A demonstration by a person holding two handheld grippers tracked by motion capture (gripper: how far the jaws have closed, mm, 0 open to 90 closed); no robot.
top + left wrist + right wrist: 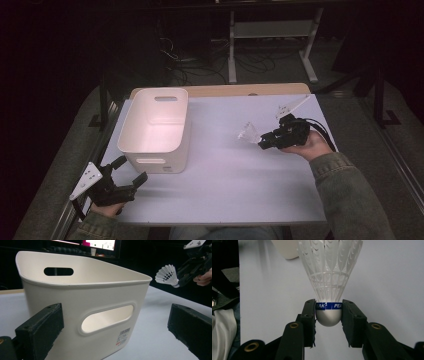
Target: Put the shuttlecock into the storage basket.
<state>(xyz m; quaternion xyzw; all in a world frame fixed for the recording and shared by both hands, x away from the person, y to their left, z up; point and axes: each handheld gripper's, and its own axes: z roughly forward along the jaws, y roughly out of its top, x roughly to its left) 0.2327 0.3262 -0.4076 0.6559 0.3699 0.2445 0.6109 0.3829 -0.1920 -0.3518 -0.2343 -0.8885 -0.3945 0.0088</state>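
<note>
Shuttlecock (329, 277) is pinched at its cork by the right hand-held gripper (328, 312) above the bench (225, 185) — skirt aimed at the bin (155, 127), left of it — while the left hand-held gripper (131, 172) is spread.

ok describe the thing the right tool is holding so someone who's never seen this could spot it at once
Start at the white table and the white handled bin on its left half. Look right of the bin to the right tool, held above the tabletop. Its jaws pinch a white plastic shuttlecock by the rounded cork base with a blue band, the netted skirt fanning away from the tool; it is the only small object here.
</note>
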